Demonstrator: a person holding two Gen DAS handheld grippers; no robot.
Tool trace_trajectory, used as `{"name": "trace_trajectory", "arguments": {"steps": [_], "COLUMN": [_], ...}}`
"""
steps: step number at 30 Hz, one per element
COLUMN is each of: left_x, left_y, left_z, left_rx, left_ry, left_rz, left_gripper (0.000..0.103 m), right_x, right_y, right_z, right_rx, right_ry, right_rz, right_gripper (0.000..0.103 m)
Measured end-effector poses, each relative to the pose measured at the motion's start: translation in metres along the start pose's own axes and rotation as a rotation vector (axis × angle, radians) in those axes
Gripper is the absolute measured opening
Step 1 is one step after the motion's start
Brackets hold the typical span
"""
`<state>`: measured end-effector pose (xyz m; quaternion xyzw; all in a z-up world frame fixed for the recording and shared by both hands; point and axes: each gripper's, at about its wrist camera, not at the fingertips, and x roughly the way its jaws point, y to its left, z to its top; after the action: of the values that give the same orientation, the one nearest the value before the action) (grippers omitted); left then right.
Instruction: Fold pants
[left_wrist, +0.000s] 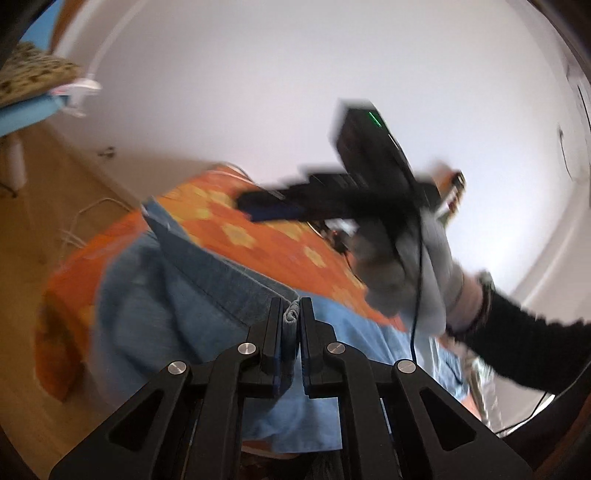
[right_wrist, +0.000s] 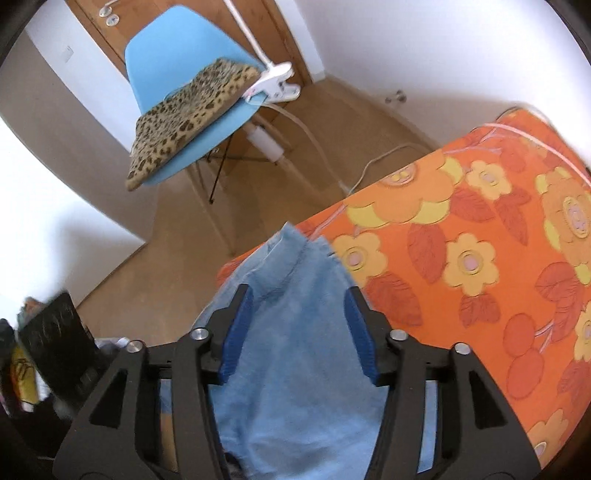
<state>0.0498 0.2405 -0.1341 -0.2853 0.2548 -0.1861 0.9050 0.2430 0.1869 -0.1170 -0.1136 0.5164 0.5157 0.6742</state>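
Observation:
Light blue denim pants lie on an orange flowered bed cover. My left gripper is shut on a bunched edge of the pants and lifts it. My right gripper is open, its blue pads on either side of the pants, above the fabric, holding nothing. In the left wrist view the right gripper shows blurred, held by a gloved hand over the bed.
A blue chair with a leopard-print cushion stands on the wooden floor beyond the bed. A white clip lamp is fixed to the chair. White cables lie on the floor. Dark objects stand at left.

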Motion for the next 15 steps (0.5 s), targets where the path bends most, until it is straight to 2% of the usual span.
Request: {"name": "trace_trajectory", "arguments": {"steps": [3,5,6,10,15], "left_x": [0.015,0.015,0.013,-0.009,-0.048], "left_y": [-0.004,-0.002,0.002,0.028,0.070], "left_z": [-0.009,-0.013,-0.015,-0.022,-0.036], "left_rx": [0.005,0.000,-0.011,-0.093,-0.204], "left_ry": [0.036,0.036,0.032,-0.016,-0.106], "left_rz": [0.000,0.019,0.026,0.072,0.146], "left_gripper": [0.006,0.006,0.006,0.006,0.006], "right_x": [0.020,0.040,0.046,0.075,0.108], "right_y": [0.006,0.012,0.015,0.027,0.039], "right_z": [0.008,0.010,0.009,0.007,0.010], "right_rx": [0.014,0.000,-0.004,-0.016,-0.041], "right_ry": [0.078,0.124,0.139,0.173,0.211], "right_rz": [0.001,-0.070,-0.064,-0.047,-0.087], "right_gripper": [0.058,0.058,0.058,0.058,0.055]}}
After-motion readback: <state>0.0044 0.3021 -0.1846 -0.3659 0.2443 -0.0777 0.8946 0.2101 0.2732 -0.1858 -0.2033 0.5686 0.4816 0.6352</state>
